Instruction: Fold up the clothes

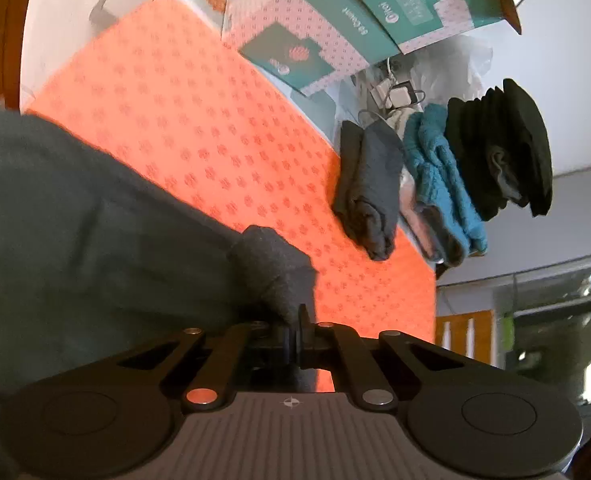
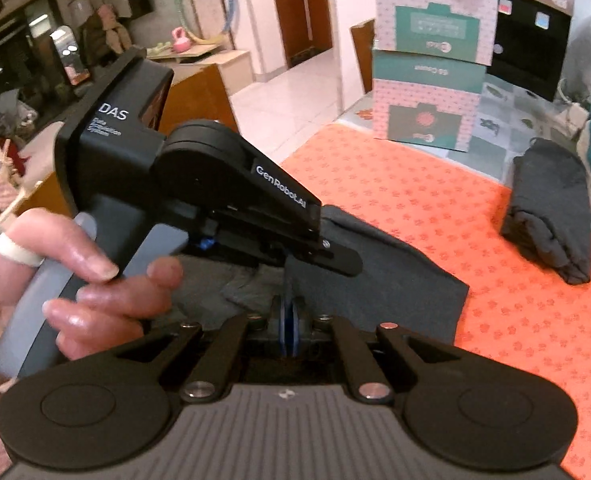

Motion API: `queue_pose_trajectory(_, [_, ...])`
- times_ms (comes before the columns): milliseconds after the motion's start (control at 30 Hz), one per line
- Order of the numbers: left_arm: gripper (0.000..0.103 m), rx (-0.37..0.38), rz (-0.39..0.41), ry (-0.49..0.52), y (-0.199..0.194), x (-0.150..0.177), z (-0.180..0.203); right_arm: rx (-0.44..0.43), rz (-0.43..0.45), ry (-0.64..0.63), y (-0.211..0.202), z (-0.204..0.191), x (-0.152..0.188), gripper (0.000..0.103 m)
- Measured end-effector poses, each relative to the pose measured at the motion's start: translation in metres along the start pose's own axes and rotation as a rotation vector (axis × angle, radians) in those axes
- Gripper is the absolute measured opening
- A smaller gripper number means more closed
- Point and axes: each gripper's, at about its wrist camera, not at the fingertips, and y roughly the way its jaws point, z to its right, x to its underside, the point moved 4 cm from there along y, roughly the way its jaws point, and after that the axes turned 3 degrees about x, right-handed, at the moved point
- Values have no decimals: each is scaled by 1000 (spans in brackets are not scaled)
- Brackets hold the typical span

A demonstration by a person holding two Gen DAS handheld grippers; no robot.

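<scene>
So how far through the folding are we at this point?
Done: one dark grey garment sits folded on the orange mat, and beyond the mat lie a folded teal piece and a black stack. In hand: the left gripper is shut on a bunched edge of the grey garment spread on the mat; the right gripper looks shut, with no cloth seen between its jaws. Left: folding this garment and setting it aside.
</scene>
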Motion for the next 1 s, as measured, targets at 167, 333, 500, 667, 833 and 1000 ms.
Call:
queue_pose_trajectory(167, [5,-6,3,40,-20,-19,-16,-5,-5,6,-19,11,14,31])
queue_pose_trajectory(333, [5,-42,-46,62,-30,-37,-40,37,-33,81,-31,31,36,31])
queue_pose_trajectory(500, [5,-92,-45,97,-36,-52,-55,74,-54,128,-35,44,52,31])
queue_pose_trajectory(667, [5,-124,-32,90,-43,-67,-69,100,-61,158,-41,50,62,31])
queue_pose_trajectory(833, [11,-181,-48,71,-38,-68,-84,113,-62,171,-42,53,66,31])
queue_pose_trajectory(1000, [37,-232,-20,80,-48,-63,-92,99,-72,151,-40,51,65,31])
